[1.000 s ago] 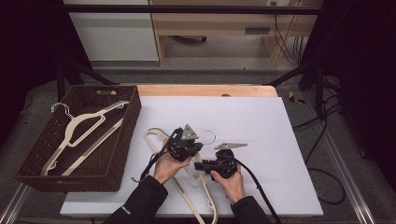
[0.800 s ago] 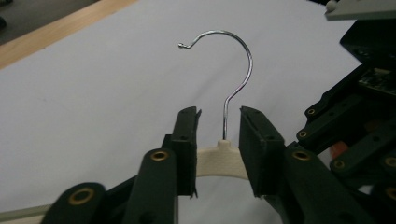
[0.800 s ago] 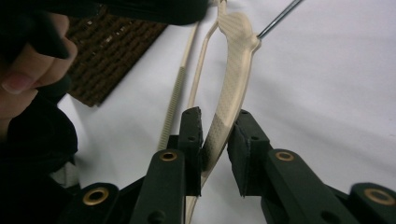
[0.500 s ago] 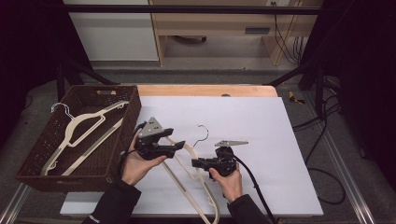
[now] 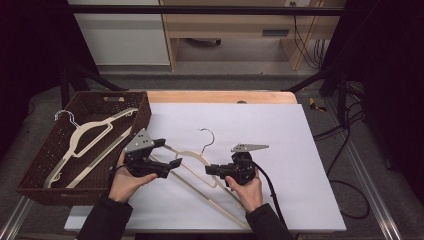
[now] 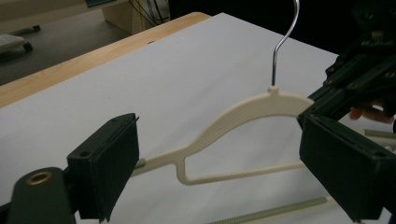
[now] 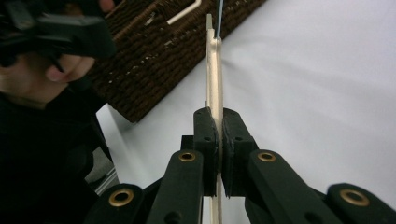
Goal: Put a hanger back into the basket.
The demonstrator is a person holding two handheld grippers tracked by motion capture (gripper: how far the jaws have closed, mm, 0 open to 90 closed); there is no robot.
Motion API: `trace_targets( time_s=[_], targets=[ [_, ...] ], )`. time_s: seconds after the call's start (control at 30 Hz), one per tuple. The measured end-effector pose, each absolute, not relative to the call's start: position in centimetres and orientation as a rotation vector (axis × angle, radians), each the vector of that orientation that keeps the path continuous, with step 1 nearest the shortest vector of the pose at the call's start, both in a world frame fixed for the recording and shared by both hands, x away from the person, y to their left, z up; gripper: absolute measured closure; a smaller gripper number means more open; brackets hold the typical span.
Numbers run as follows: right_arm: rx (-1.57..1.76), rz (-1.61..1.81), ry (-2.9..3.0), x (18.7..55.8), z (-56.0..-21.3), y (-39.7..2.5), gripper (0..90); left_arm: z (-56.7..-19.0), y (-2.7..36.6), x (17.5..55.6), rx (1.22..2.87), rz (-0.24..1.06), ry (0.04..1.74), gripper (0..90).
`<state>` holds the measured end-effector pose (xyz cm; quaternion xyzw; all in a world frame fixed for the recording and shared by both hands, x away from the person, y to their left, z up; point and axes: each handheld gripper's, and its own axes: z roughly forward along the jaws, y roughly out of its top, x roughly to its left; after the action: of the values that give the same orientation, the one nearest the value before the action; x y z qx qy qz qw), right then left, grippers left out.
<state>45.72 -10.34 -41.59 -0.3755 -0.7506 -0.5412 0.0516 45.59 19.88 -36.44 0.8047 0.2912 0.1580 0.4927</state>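
right gripper (image 7: 218,140) pinches hanger (image 5: 192,156) | left gripper (image 5: 170,164) spread | advice: clamp firmly, lift level toward basket (image 5: 35,172)

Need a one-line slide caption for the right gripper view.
Right tool clamped on the cream hanger, seen edge-on above the white table, wicker basket behind.

White table (image 5: 300,150), cream hanger (image 5: 187,156) lying on it, brown wicker basket (image 5: 142,112) at left edge
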Motion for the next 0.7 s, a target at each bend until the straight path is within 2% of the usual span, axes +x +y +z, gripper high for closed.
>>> trace_targets(
  time_s=[0.17,0.43,0.7],
  targets=[
    [-1.02,-1.649,-2.378,45.6,-40.0,-10.7,86.8,-36.6,19.8,45.2,1.982,0.364,0.662,13.0],
    [-0.862,-1.613,-2.461,45.0,-38.2,-10.8,86.8,-37.2,18.4,44.9,2.081,0.324,0.577,21.2],
    [-0.747,-1.558,-2.498,44.6,-38.2,-10.5,86.9,-37.9,17.3,44.7,2.15,0.287,0.516,41.2]
  ],
)
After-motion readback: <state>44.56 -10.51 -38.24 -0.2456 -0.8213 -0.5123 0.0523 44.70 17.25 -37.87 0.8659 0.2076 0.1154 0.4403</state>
